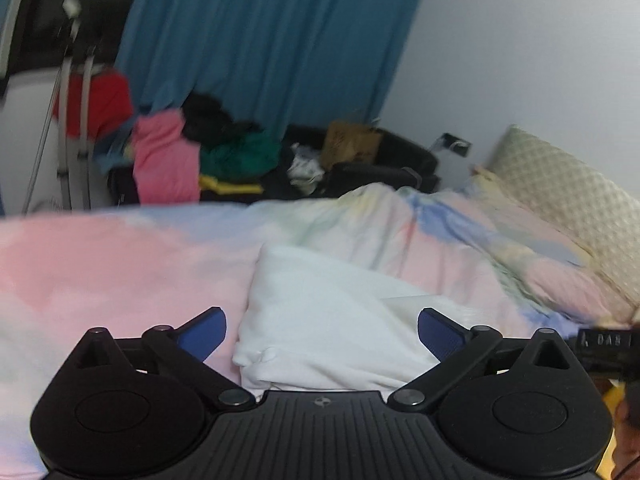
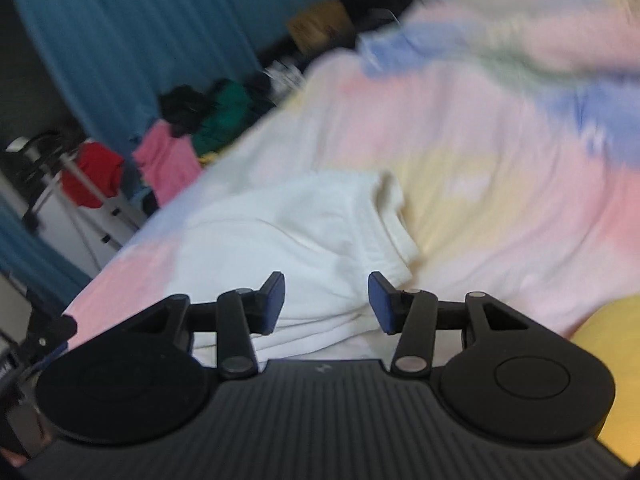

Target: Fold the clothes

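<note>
White garment (image 1: 332,320) lay folded on bed (image 1: 100,264), left gripper (image 1: 322,334) spread wide above it, right gripper (image 2: 326,302) half open, both empty.

White garment (image 1: 320,320): near edge hidden under the left gripper (image 1: 322,334) body, btwn the jaws. Right view motion-blurred; bedspread (image 2: 500,140) beyond the jaws smeared, pattern unreadable. Clothes pile (image 1: 208,148) far past the jaws: items too blurred to tell apart.

A folded garment (image 1: 320,320) lies on the bedspread (image 1: 100,272), pillow (image 1: 560,192) off to its right, a heap of clothes (image 1: 192,152) behind the bed, curtain (image 1: 260,40) behind that.
</note>
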`<act>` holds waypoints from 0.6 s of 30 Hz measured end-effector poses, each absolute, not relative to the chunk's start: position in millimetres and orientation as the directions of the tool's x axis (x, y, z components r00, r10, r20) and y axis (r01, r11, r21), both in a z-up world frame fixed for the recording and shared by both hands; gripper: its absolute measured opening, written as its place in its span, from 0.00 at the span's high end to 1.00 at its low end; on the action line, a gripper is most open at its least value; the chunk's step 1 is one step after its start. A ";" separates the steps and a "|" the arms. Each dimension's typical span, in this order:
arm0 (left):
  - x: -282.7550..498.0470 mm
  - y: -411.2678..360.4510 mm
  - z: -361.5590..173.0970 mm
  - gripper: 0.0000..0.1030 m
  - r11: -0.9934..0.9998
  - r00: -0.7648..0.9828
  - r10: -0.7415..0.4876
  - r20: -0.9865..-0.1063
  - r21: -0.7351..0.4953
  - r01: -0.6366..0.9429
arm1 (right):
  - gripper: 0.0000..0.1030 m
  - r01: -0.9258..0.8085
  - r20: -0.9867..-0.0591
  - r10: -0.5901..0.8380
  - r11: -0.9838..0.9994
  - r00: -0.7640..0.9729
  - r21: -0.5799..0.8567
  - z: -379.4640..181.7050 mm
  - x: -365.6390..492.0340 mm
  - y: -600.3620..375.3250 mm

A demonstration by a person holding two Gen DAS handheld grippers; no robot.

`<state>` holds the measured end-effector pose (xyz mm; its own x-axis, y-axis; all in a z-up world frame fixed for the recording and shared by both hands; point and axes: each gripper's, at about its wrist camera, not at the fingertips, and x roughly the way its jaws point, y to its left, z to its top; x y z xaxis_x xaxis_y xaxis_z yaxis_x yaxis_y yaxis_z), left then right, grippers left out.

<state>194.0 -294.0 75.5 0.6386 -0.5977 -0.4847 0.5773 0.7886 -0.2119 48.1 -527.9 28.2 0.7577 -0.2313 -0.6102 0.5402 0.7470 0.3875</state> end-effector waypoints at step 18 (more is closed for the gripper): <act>4.2 -215.1 145.4 0.00 0.777 0.723 -0.613 -0.319 -0.076 0.625 | 0.17 0.388 -0.335 -0.305 0.896 0.892 0.217 88.9 -55.8 -405.6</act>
<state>4.2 -215.1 145.4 0.7228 -0.6132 -0.3187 0.6253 0.7767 -0.0763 -55.8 -405.6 88.9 0.8916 -0.3050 -0.3348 0.3878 0.8959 0.2168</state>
